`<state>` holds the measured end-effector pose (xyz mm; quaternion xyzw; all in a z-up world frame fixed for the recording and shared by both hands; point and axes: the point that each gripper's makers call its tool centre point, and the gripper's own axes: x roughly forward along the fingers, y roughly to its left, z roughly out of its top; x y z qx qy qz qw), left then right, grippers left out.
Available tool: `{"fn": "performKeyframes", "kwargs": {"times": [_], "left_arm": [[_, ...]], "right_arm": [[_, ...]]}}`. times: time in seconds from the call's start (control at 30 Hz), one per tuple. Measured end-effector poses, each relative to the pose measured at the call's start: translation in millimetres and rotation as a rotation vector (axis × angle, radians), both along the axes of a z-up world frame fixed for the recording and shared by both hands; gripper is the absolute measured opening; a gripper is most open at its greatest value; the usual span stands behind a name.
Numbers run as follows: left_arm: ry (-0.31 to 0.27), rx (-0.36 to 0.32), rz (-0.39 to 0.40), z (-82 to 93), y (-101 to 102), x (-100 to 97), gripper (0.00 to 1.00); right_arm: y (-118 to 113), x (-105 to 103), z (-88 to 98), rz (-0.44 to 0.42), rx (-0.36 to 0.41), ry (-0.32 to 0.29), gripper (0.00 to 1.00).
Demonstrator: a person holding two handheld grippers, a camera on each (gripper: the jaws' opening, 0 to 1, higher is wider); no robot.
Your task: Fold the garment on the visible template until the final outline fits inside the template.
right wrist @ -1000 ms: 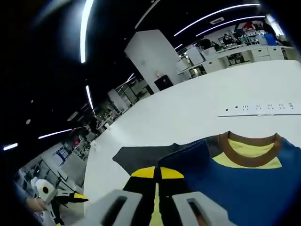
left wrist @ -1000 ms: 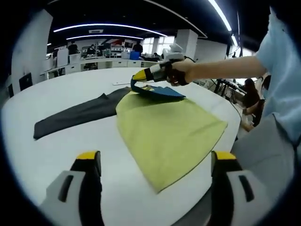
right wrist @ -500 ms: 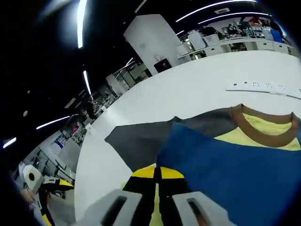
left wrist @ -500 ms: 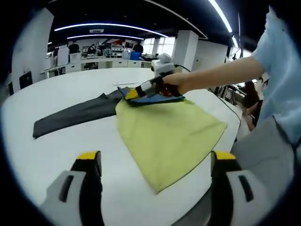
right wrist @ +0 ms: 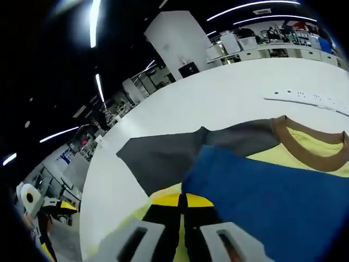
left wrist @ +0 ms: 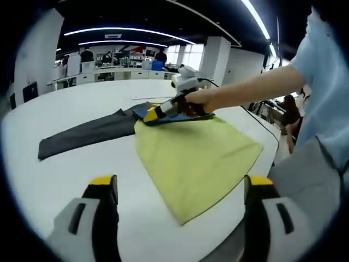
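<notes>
A right gripper [right wrist: 182, 201], jaws pinching a blue sleeve [right wrist: 272, 191], lays it over the yellow T-shirt [left wrist: 196, 155] on a white table [left wrist: 65, 174], mid-fold, with release likely next, while the left gripper [left wrist: 180, 188] waits spread.

In the left gripper view the right claw [left wrist: 151, 114], a second ago raised over the far end of the garment [left wrist: 191, 153] with the blue sleeve [left wrist: 163, 115] lifted in its shut jaws, has come down and moved left; the sleeve now lies nearly flat on the yellow-green body; in the right gripper view the blue cloth [right wrist: 272, 191] has spread wider, and the grey sleeve [right wrist: 163, 158] and white worktop [right wrist: 218, 103] loom larger.
</notes>
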<state>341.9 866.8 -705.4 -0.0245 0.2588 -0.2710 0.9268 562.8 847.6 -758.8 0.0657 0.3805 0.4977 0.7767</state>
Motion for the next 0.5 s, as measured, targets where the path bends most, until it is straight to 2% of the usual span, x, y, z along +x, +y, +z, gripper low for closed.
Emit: {"fn": "performKeyframes", "kwargs": {"times": [0.17, 0.23, 0.37, 0.47, 0.5], "left_arm": [[0.0, -0.001, 0.005, -0.4, 1, 0.2, 0.94], [0.001, -0.002, 0.004, -0.4, 0, 0.1, 0.93], [0.0, -0.003, 0.002, 0.1, 0, -0.1, 0.93], [-0.001, -0.003, -0.002, 0.2, -1, 0.0, 0.93], [0.0, -0.004, -0.002, 0.1, -2, -0.1, 0.93]], "right_arm": [[0, 1, -1.9, 0.009, -0.017, -0.014, 0.0], [1, 3, -1.8, 0.033, -0.019, -0.039, 0.0], [0, -2, 1.0, 0.1, -0.034, -0.092, 0.09], [4, -7, 8.9, 0.155, 0.02, -0.124, 0.19], [3, -6, 9.5, 0.15, 0.017, -0.132, 0.24]]}}
